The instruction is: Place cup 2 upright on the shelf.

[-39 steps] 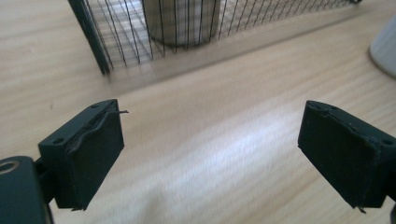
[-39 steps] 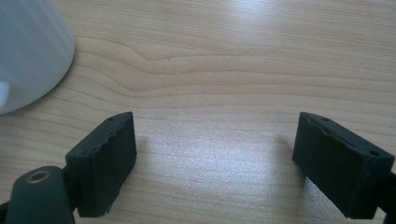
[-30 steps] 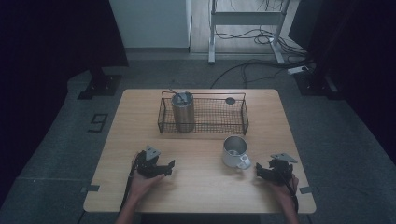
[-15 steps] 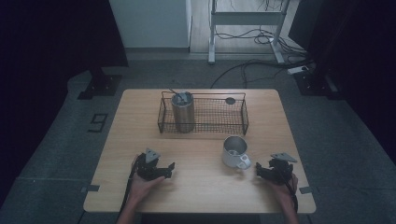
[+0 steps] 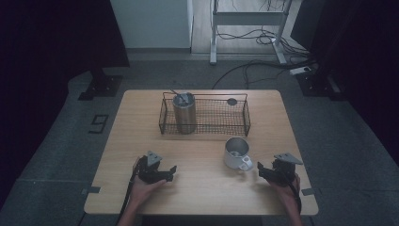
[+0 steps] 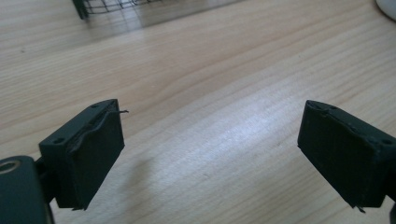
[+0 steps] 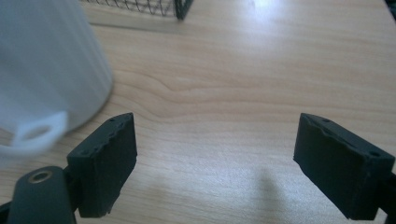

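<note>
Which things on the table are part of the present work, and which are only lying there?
Likely in the work:
- white mug, nearest the right tool
- left tool, open, holding nothing

Lying about:
- wire basket
- metal cup standing in it
- small dark disc

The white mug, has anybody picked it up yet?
Not yet. The white mug stands on the table, untouched. The right gripper is open beside its handle, nothing between its fingers. The left gripper is open too. A metal cup already stands in the wire basket.
</note>
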`<state>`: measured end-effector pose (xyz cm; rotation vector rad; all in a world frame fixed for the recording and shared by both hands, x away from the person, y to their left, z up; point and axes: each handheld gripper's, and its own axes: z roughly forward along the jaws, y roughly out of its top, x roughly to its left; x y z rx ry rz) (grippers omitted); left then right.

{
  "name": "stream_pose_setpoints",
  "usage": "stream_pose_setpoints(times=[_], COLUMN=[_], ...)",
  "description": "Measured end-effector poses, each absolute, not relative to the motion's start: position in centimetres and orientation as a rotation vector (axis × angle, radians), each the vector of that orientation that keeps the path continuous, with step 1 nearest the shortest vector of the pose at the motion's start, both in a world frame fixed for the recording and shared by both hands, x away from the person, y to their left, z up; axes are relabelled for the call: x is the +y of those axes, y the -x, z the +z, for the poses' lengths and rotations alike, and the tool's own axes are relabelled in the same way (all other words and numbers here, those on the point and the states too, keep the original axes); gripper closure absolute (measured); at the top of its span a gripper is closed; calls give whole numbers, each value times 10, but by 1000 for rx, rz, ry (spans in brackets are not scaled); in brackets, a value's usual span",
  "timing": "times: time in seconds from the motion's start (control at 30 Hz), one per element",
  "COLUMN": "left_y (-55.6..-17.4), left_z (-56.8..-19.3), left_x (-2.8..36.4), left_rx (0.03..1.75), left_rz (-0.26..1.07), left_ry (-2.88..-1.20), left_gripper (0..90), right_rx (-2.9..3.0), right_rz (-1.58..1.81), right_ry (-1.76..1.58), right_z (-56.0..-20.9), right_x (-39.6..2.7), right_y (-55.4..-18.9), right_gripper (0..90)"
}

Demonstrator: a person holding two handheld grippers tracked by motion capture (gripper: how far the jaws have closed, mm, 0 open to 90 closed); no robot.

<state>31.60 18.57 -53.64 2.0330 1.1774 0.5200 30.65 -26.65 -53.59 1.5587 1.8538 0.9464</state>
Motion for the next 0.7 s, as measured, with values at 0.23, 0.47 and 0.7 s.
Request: stream_pose_setpoints(times=[0.23,0.47,0.7], left_y=[-314,-314,-313], left_z=[-538,-538,-537], left_x=[179,182,182], left_rx=[1168,1177,1172], left_rz=[523,515,504], left_ry=[-2053,-2048,-2045], left_gripper=[94,94,94], right_rx=[1835,1829,1828], right_rz=[1023,1086,1137], right_ry=[-1516,-1478,-1411], right_z=[-517,-502,-482], right_x=[-260,-254,-245], right_y=[-299,-293,-286], right_gripper=[132,132,132])
